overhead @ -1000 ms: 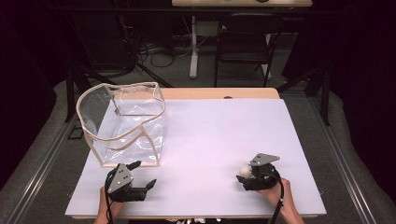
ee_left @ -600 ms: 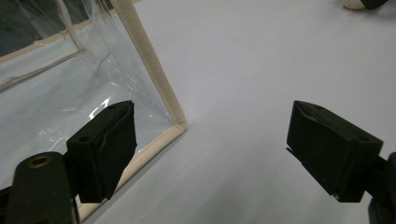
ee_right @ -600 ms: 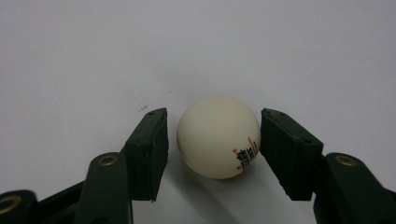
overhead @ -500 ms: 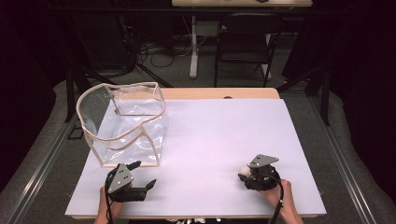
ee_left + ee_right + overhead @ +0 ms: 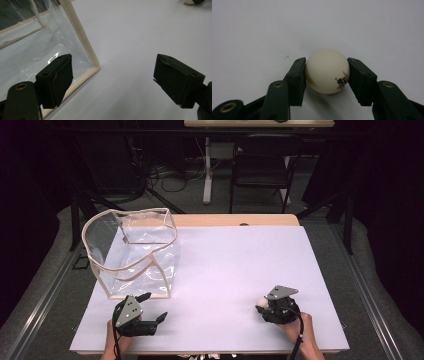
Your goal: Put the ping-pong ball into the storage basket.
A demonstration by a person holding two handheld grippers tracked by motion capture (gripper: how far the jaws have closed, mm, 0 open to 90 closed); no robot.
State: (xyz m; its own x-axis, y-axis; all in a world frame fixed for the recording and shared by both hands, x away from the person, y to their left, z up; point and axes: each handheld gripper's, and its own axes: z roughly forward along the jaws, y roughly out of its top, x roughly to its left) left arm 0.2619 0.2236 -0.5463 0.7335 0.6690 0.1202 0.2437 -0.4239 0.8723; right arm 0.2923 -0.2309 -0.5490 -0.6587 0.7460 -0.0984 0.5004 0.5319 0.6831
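A cream ping-pong ball (image 5: 327, 71) with small red and black print rests on the white table sheet (image 5: 235, 265) at the front right. My right gripper (image 5: 327, 75) has just been closing its jaws, and both pads now press the ball's sides. In the high view the ball (image 5: 260, 303) peeks out at the left of the right gripper (image 5: 263, 307). My left gripper (image 5: 156, 306) lies at the front left, open and holding nothing. Its jaws (image 5: 112, 80) stand wide apart just before the near corner of a clear plastic bag (image 5: 82, 42) with beige trim.
The clear bag (image 5: 130, 250) stands upright with its mouth open at the table's left rear. A wooden table edge (image 5: 235, 219) runs along the back. A black chair (image 5: 262, 160) and cables stand on the floor beyond it.
The right gripper's jaws have drawn in onto the ball. Both hands and the bag stay where they were.
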